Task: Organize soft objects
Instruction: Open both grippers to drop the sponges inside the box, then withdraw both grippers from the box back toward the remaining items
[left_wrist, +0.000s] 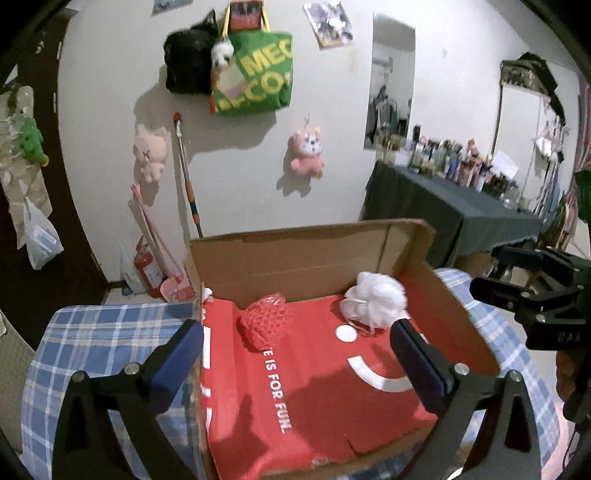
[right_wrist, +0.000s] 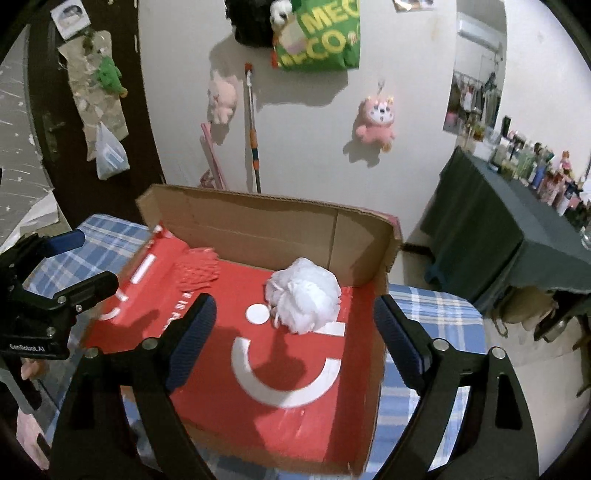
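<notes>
An open cardboard box (left_wrist: 306, 254) (right_wrist: 258, 225) with a red printed inside lies on a blue plaid surface. A red mesh puff (left_wrist: 266, 321) (right_wrist: 197, 271) rests at the box's back left. A white mesh puff (left_wrist: 375, 304) (right_wrist: 304, 295) rests at its back right. My left gripper (left_wrist: 297, 341) is open and empty, held above the box just in front of both puffs. My right gripper (right_wrist: 295, 317) is open and empty, with the white puff between and just beyond its fingertips. Each gripper shows at the edge of the other's view (left_wrist: 532, 295) (right_wrist: 55, 280).
Plush toys (left_wrist: 308, 151) and a green tote bag (left_wrist: 255, 74) hang on the white wall behind. A mop handle (left_wrist: 186, 173) leans there. A dark-clothed table (left_wrist: 454, 210) with bottles stands at the right. The plaid surface (left_wrist: 107, 332) extends either side of the box.
</notes>
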